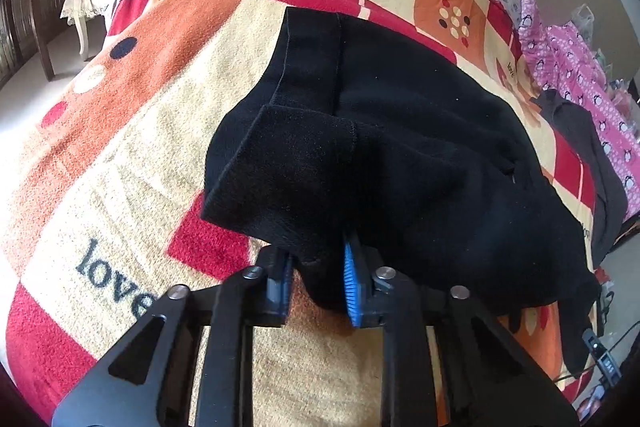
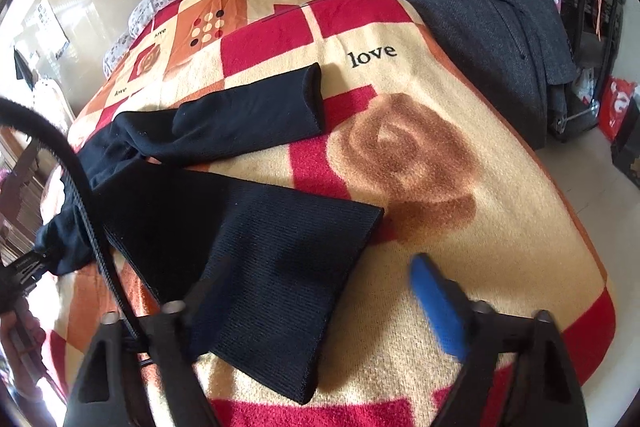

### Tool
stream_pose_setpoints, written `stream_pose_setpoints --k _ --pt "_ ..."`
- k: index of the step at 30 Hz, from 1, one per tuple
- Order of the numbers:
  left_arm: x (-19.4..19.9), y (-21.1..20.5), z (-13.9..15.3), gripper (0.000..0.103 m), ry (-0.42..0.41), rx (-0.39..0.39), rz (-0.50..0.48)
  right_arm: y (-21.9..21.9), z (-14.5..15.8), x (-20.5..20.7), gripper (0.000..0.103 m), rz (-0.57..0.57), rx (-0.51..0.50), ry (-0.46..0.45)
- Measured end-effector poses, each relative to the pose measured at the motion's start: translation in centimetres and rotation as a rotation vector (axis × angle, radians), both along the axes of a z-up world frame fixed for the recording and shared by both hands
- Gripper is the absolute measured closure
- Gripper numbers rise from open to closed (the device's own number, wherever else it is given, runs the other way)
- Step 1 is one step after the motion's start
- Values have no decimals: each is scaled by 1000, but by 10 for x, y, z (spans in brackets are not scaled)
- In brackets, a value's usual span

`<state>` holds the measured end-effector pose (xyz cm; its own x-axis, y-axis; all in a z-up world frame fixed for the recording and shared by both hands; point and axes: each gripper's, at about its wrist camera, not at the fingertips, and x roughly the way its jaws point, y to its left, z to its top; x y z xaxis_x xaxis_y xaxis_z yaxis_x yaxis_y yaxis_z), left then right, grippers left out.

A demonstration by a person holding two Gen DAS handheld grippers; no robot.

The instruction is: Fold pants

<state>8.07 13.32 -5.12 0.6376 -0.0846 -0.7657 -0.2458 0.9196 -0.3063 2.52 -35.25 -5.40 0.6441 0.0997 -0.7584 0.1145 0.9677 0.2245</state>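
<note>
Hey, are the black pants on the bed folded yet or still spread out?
Still spread out. The black pants lie with both legs apart on the blanket, and the left gripper pinches one bunched edge.

Patterned blanket-covered bed [image 2: 500, 187], black pants [image 2: 256, 247], grey coat [image 2: 492, 27]

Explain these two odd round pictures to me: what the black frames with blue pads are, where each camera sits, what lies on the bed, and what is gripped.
A person holds a two-finger gripper in each hand; a wide-angle camera on each looks along its fingers. The left gripper is shut on a fold of the black knit pants. The right gripper has one finger hidden under a ribbed pant leg, and its blue pad stands apart from the cloth, so it grips nothing yet. The pants lie on a red, orange and cream blanket. A dark grey jacket lies farther back.
</note>
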Motion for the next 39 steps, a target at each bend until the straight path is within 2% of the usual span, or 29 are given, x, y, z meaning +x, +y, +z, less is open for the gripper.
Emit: stream_pose_setpoints --k 1,3,4,6,10,14,15,17,18,20,21,22,24,26,27,28,29,30,31,32,34,39 --pt "-2 -2 3 90 -9 3 0 0 0 1 59 7 15 -6" --pt "-7 -7 14 91 -43 28 -6 0 -1 2 64 9 31 -12" --pt "-9 -9 20 91 -55 36 -14 -1 -1 3 73 5 19 -13" --pt "-13 -10 29 91 -71 39 -32 -3 2 4 84 10 15 -16" --pt "-23 -5 45 91 -96 30 -51 -10 17 5 91 5 -36 -33" --pt "-40 2 61 91 -136 58 -61 -20 36 9 93 -4 -95 -52" --pt "-41 4 62 91 -138 62 -59 -23 38 12 93 -1 -97 -44" --pt "-46 8 63 91 -139 72 -50 -32 40 12 93 -2 -14 -48" --pt "-46 11 62 91 -138 74 -49 -37 39 10 89 -9 35 -49" --pt "-48 16 59 91 -127 90 -46 -40 33 7 67 -16 100 -23" --pt "-50 18 56 91 -122 95 -43 -40 29 5 40 -15 124 -21" --pt "-51 21 52 91 -112 99 -39 -39 24 1 27 -7 162 -19" --pt "-55 26 44 91 -90 99 -36 -35 14 2 28 15 197 11" --pt "-58 28 39 91 -79 100 -38 -26 5 7 28 40 164 45" --pt "-60 28 36 91 -75 107 -37 -23 2 9 33 51 139 51" --pt "-61 27 34 91 -73 112 -36 -18 -1 13 46 59 95 53" --pt "-62 27 34 91 -71 112 -35 -15 0 15 53 64 60 45" --pt "-62 27 33 91 -72 112 -34 -12 -1 18 73 80 53 48" --pt "-63 27 34 91 -73 113 -33 -10 -2 22 84 100 72 54" --pt "-62 26 35 91 -75 115 -32 -6 -1 24 85 111 61 46" --pt "-63 25 37 91 -78 121 -34 5 3 27 91 131 -31 34" --pt "-66 22 43 91 -85 148 -45 4 26 34 94 103 -192 -6"
